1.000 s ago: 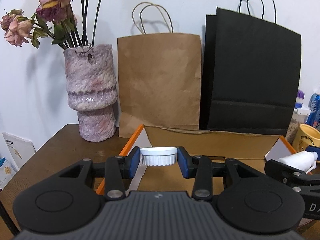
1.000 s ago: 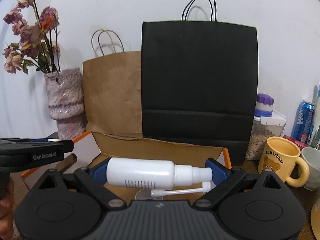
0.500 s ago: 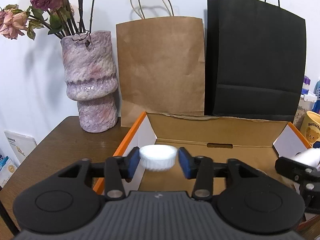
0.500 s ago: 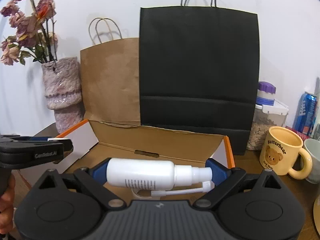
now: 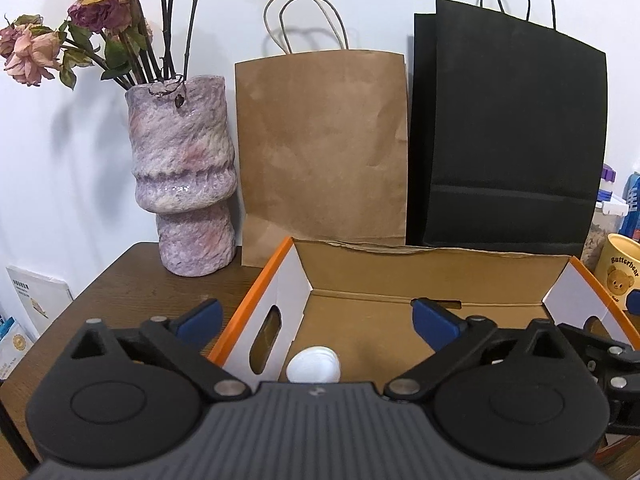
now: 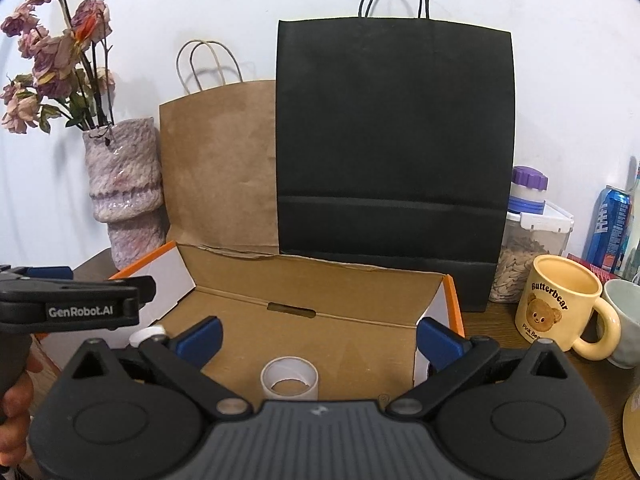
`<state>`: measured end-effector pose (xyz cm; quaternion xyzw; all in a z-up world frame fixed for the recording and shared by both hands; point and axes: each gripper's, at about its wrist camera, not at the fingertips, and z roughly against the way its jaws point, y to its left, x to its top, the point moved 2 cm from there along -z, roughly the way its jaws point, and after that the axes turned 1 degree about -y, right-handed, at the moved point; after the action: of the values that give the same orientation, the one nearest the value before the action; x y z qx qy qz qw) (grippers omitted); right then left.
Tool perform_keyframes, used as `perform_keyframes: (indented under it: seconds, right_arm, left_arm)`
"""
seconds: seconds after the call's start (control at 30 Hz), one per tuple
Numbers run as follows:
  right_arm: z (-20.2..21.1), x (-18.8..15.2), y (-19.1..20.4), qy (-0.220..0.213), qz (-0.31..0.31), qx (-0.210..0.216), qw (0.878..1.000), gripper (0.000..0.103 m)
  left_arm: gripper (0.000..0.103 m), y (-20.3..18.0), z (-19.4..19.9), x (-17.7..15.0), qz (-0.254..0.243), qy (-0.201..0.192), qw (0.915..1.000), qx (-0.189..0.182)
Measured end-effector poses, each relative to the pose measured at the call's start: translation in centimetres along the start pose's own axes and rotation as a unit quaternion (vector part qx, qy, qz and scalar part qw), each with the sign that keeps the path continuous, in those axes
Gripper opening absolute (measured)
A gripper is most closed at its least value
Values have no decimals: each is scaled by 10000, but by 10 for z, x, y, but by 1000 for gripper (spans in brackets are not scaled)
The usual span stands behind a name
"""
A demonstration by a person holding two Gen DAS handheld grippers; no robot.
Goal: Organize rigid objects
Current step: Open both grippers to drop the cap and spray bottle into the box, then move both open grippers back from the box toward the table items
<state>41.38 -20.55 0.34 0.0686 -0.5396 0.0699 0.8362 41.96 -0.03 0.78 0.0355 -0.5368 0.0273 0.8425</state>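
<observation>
Jaws of the left gripper point(image 5: 316, 318) have just been opening and now stand wide apart with nothing between the blue pads. Below that gap, a white lid point(image 5: 314, 369) lies on the floor of the box point(image 5: 400, 276), close to its left end wall and partly hidden behind the gripper body. The right gripper point(image 6: 318, 334) has also just opened further; its jaws are spread wide and hold nothing. A white ring point(image 6: 289, 382) stands on the box floor just beyond it, near the middle of the gap. The left gripper's side shows at the left edge of the right wrist view, with a hand point(image 6: 16, 404) on its grip.

The box is open-topped cardboard with orange edges and white end flaps, and it sits on a dark wooden table point(image 5: 120, 276). Behind it a brown bag point(image 5: 320, 148) and a black bag point(image 5: 508, 140) lean on the white wall. A mottled vase point(image 5: 182, 176) with dried roses stands to the left. To the right are a yellow mug point(image 6: 560, 304), a seed jar point(image 6: 524, 256) and a blue can point(image 6: 610, 228).
</observation>
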Motion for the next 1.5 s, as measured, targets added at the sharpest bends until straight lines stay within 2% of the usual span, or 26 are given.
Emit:
perform_keyframes:
  seconds: [0.73,1.2,1.5]
  right_arm:
    - [17,6,0,-83,-36,3,10000,103]
    - [54,7,7,-370,127,64,9992,103]
    - [88,1,10,-480,196,109,9986,103]
  left_arm:
    - [103,4,7,2,86,44,10000,-8]
    - [103,12,39,1,162,-186,9997,62]
    - [103,19,68,-6,133,-298,9995,-45]
